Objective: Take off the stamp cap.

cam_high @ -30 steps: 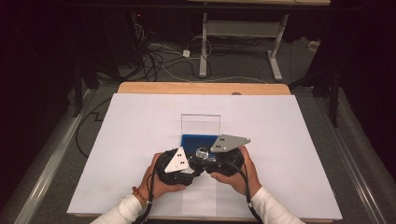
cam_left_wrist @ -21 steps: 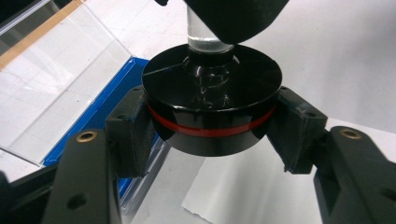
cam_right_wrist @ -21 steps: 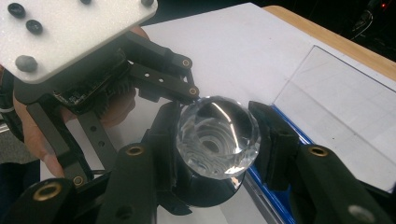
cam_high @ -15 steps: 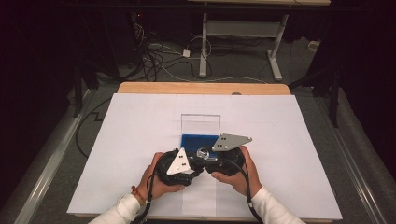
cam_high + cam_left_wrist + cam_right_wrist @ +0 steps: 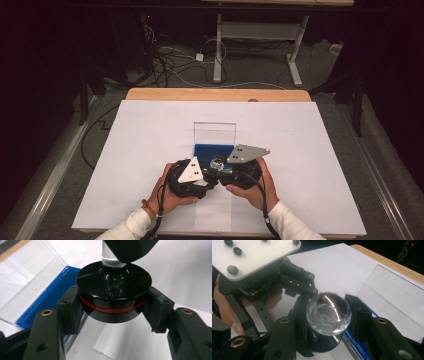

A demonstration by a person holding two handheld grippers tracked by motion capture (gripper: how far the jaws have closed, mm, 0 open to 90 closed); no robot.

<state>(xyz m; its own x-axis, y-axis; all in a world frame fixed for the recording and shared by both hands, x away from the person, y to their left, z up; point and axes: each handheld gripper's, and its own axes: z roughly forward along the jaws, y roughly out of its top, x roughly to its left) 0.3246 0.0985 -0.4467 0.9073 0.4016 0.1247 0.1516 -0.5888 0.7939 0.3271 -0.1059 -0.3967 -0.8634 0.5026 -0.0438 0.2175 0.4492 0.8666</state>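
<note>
Crystal knob being gripped from both sides.
The black base is being pinched by the left gripper; the crystal ball is being clamped by the right gripper.

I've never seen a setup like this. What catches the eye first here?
Probably the faceted crystal ball near the table's front edge: the right gripper clasps it from both sides. Just under it, the left gripper is shut on the ball's round black base, which has a thin red ring. Behind both stands a clear case with a blue floor.
</note>
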